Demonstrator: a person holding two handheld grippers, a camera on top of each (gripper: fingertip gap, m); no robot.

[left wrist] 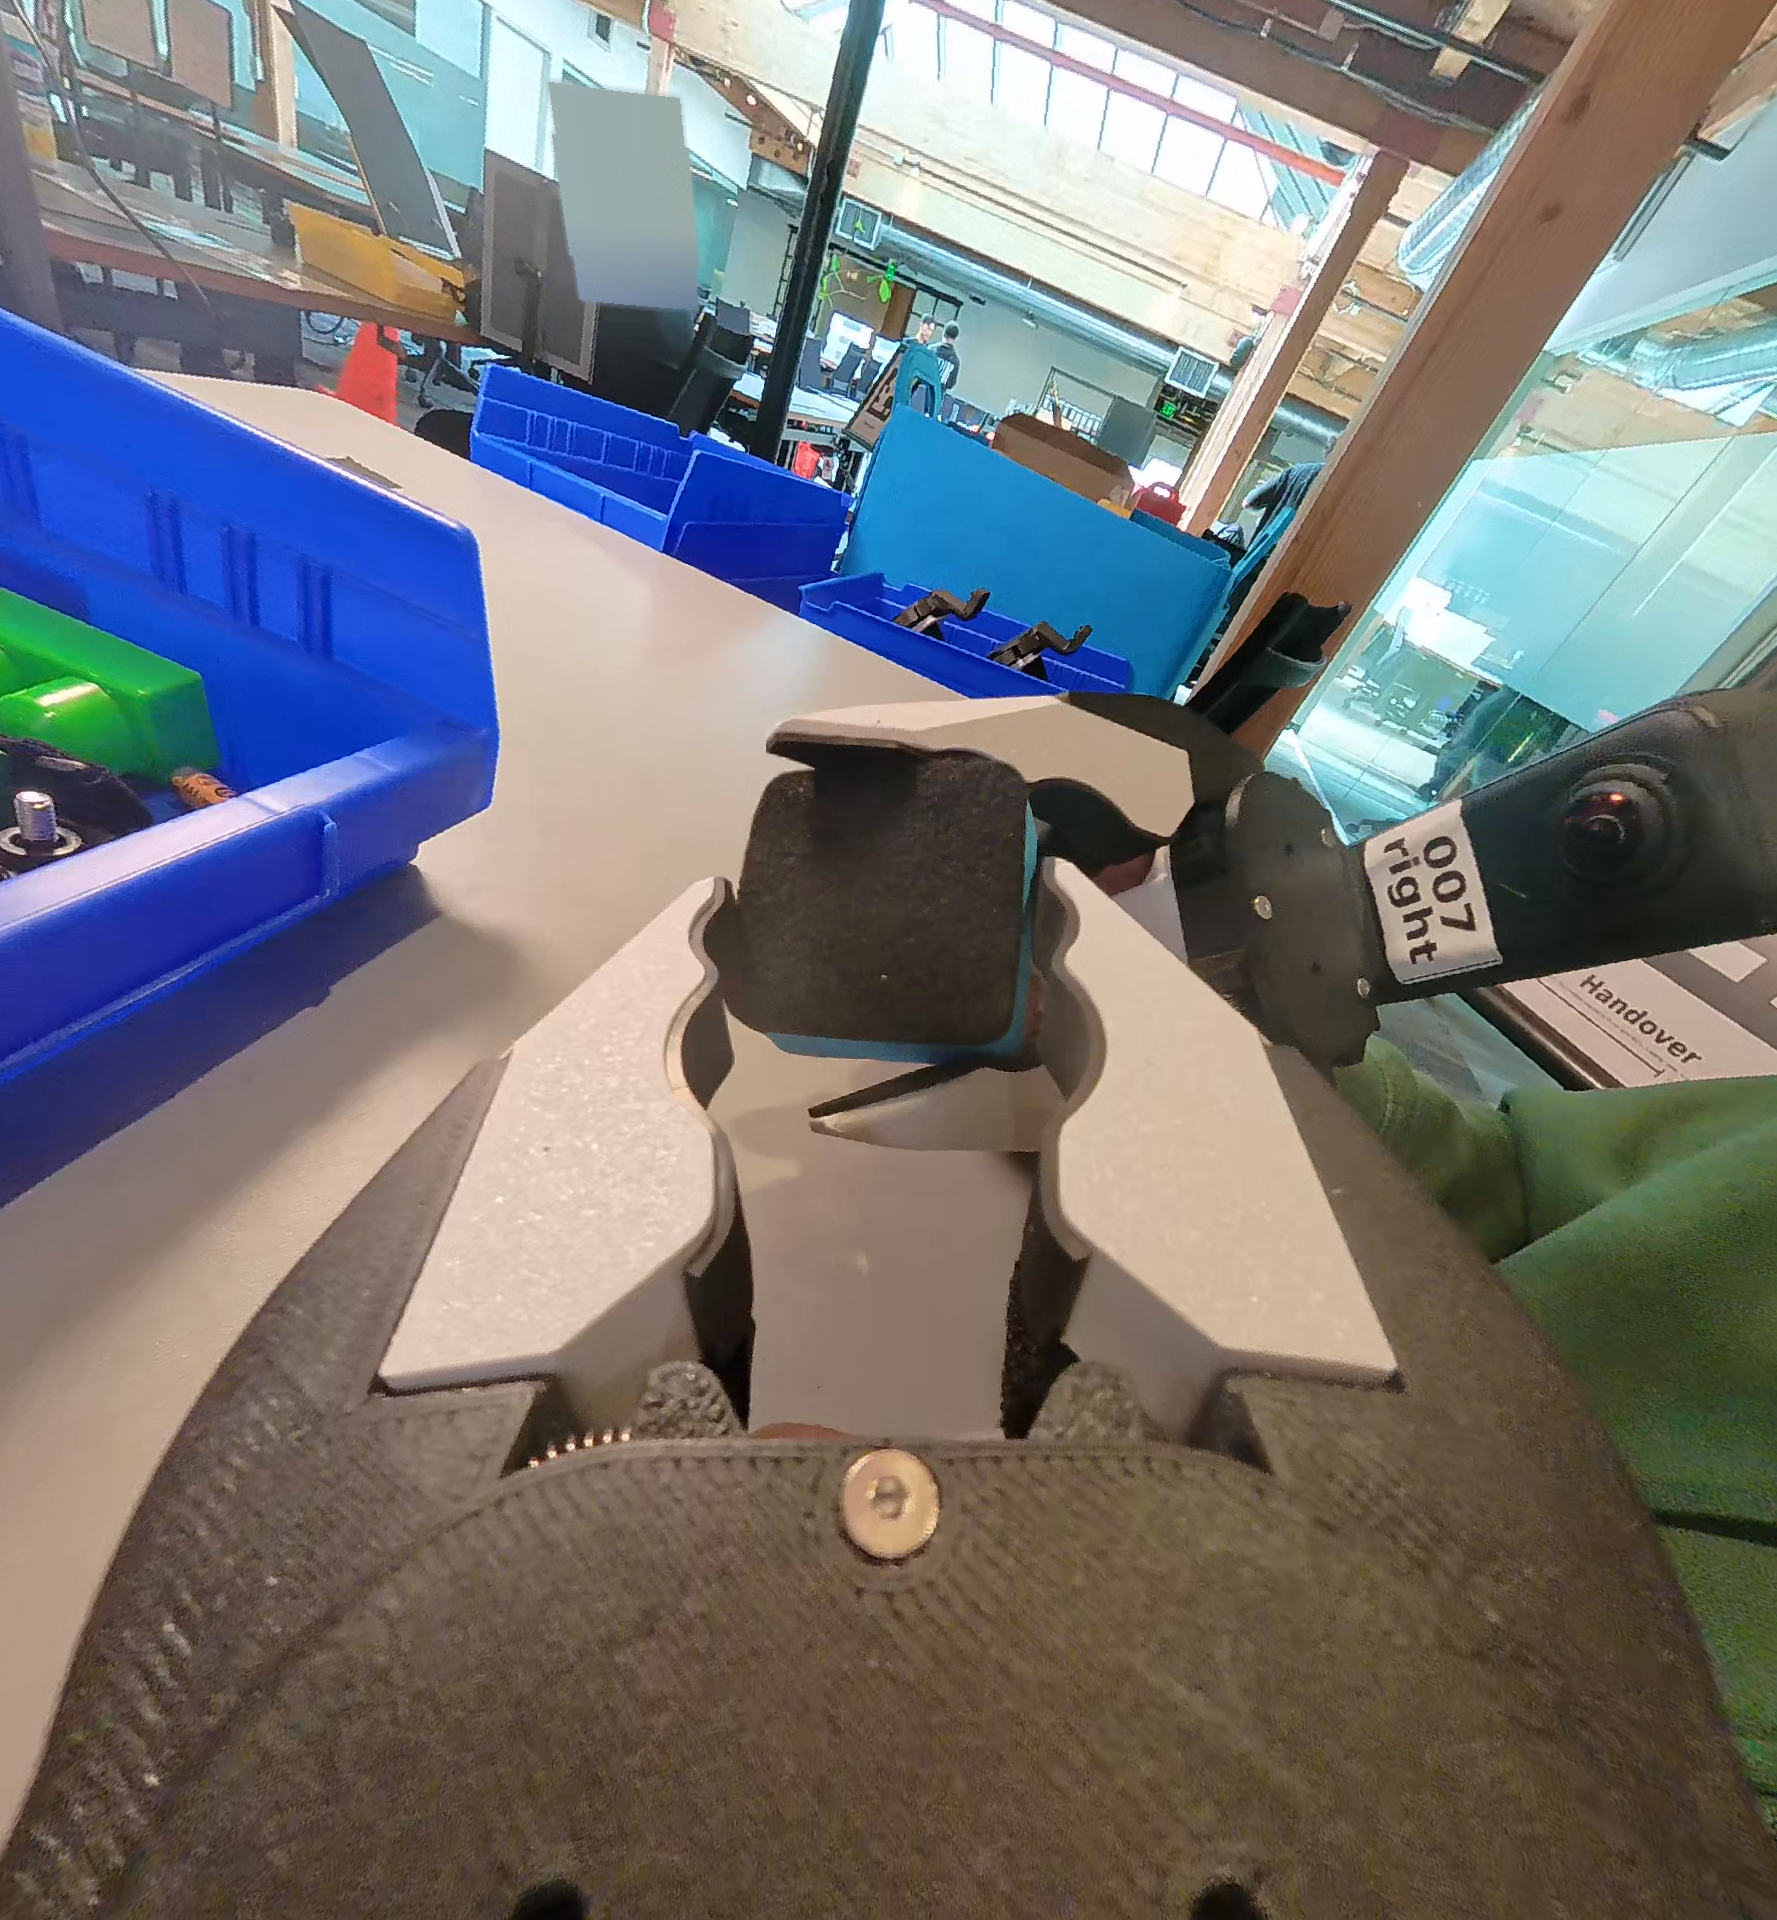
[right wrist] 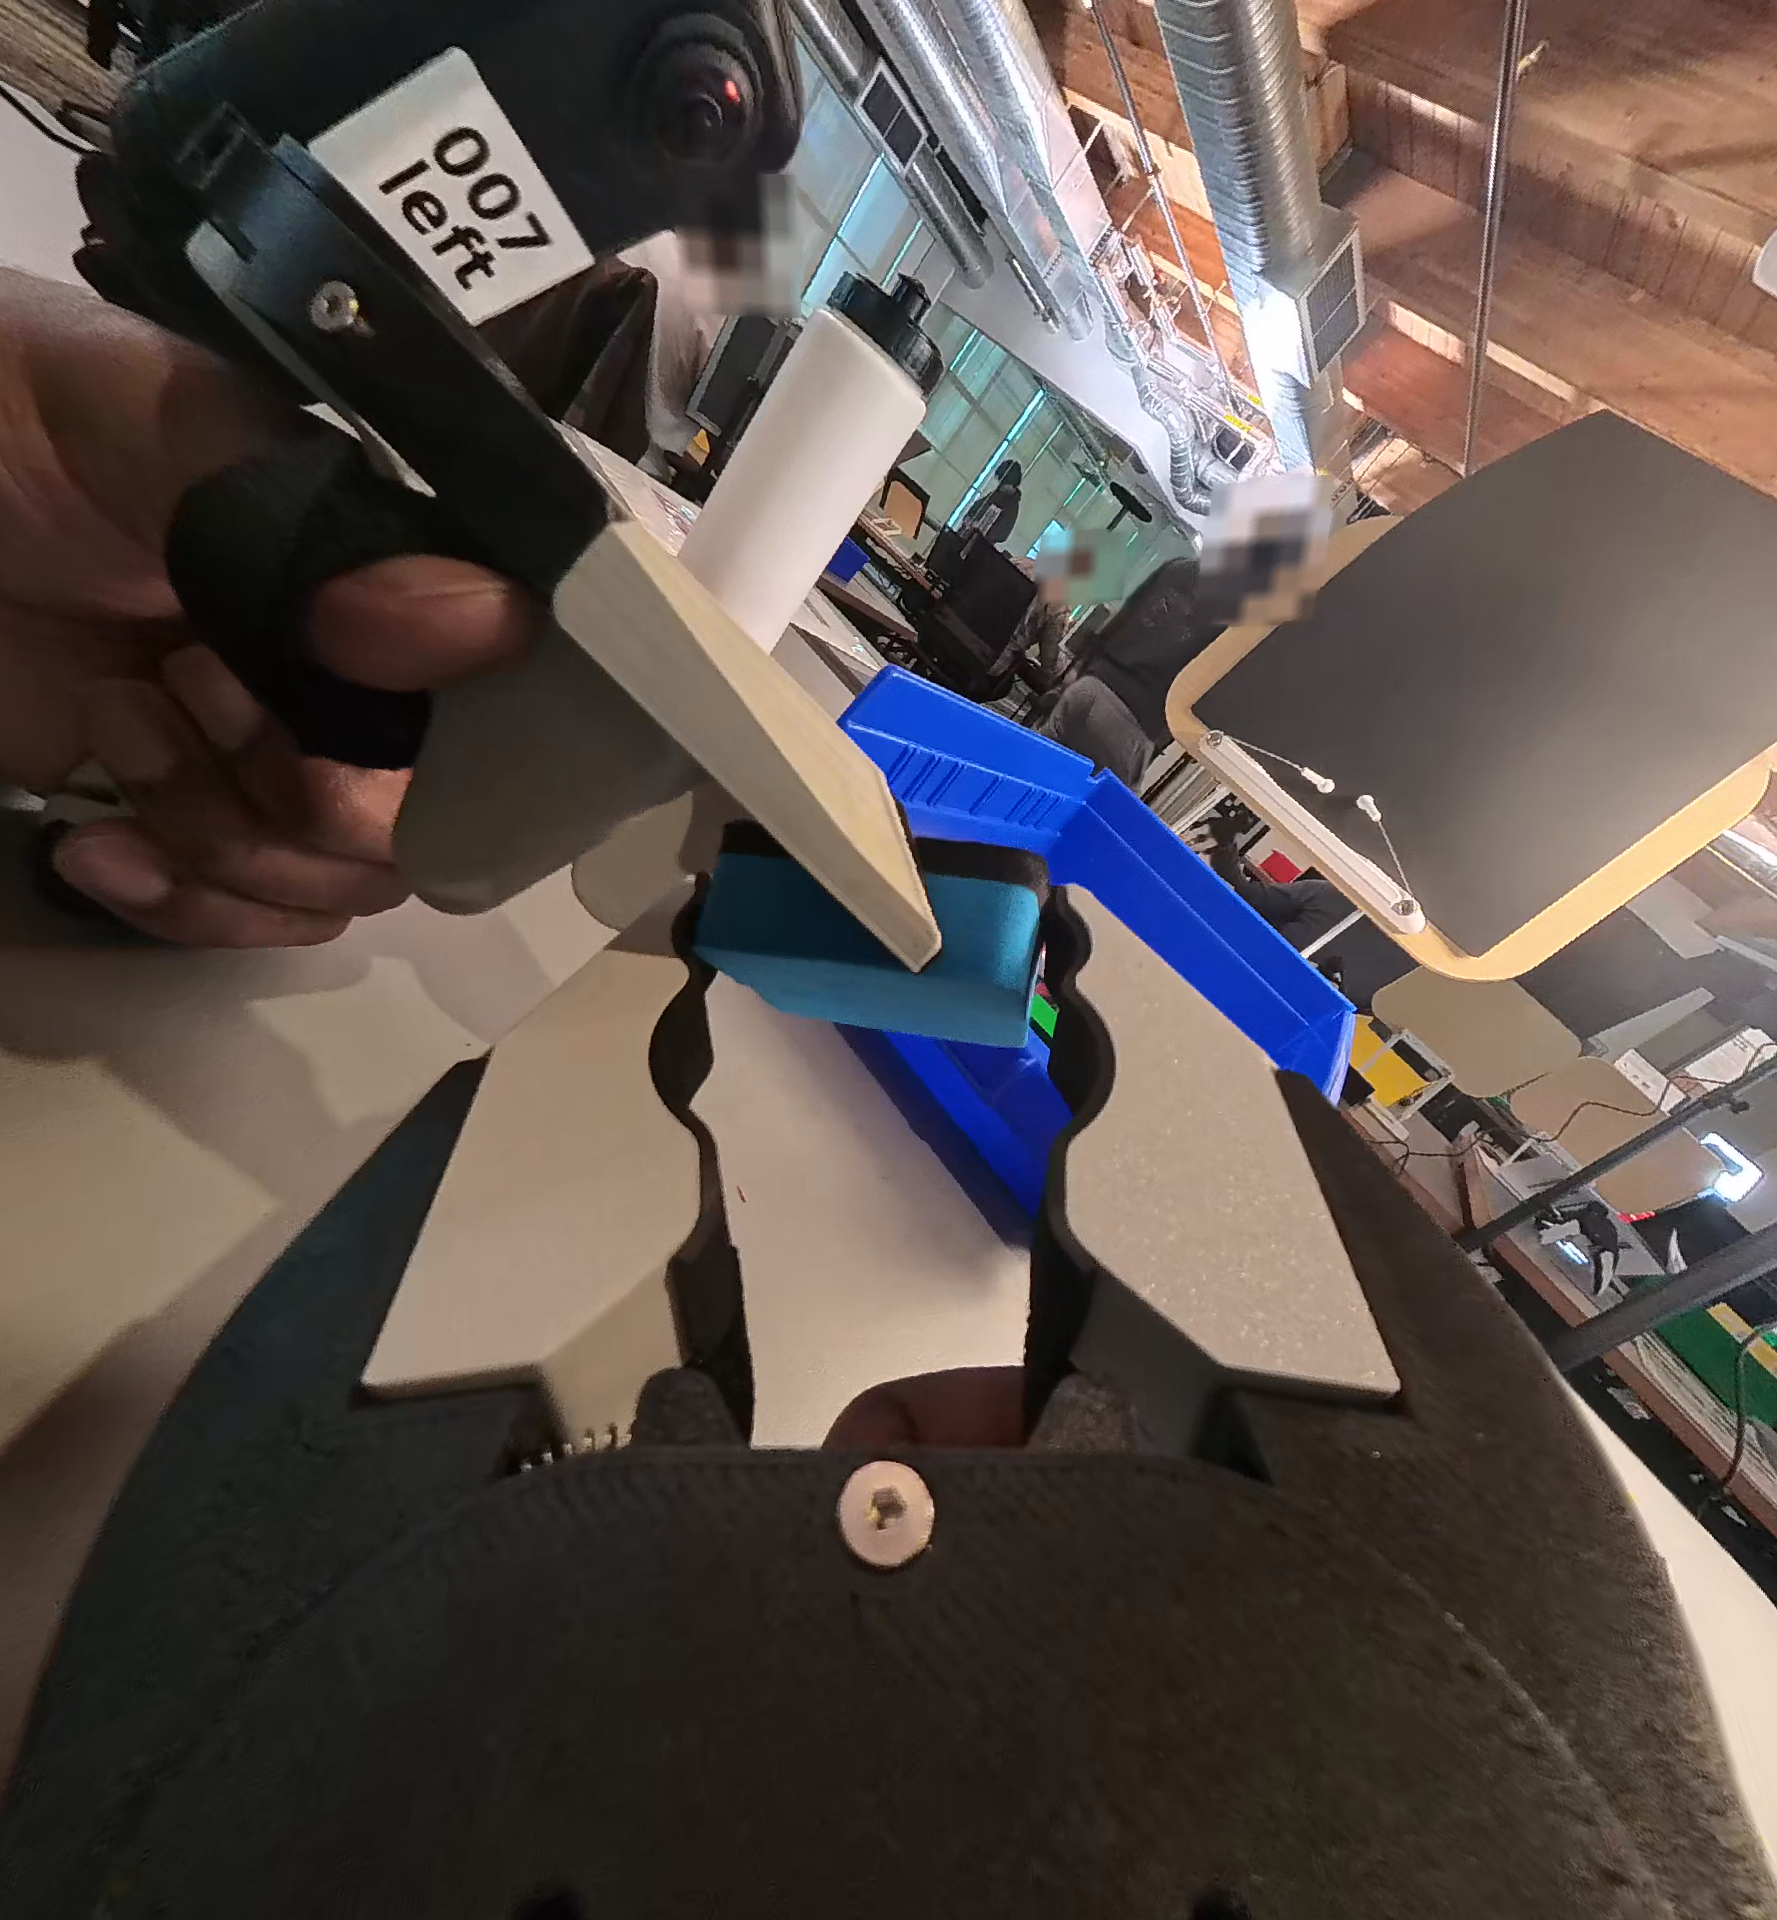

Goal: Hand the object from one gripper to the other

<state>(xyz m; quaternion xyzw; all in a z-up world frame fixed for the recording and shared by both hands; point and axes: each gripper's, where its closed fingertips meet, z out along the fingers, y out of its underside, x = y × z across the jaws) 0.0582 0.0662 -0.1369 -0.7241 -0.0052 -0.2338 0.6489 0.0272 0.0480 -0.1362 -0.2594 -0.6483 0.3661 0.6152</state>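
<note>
The object is a board eraser (left wrist: 873,904) with a blue body and a black felt face. It is held in the air above the white table (left wrist: 603,665), between the tips of my left gripper (left wrist: 884,914), whose jaws press on its two sides. My right gripper comes in from the right; its fingers (left wrist: 863,743) sit above and below the eraser. In the right wrist view the eraser (right wrist: 842,935) sits between the tips of my right gripper (right wrist: 879,925), touching both. The left gripper's finger (right wrist: 759,769) lies across its blue face.
A big blue bin (left wrist: 240,644) holding green blocks stands at the left on the table. More blue bins (left wrist: 655,468) line the far edge. A white bottle (right wrist: 811,457) stands behind. A hand (right wrist: 84,582) and a green sleeve (left wrist: 1642,1299) are close by. Left and right tips are no more than a few centimetres apart.
</note>
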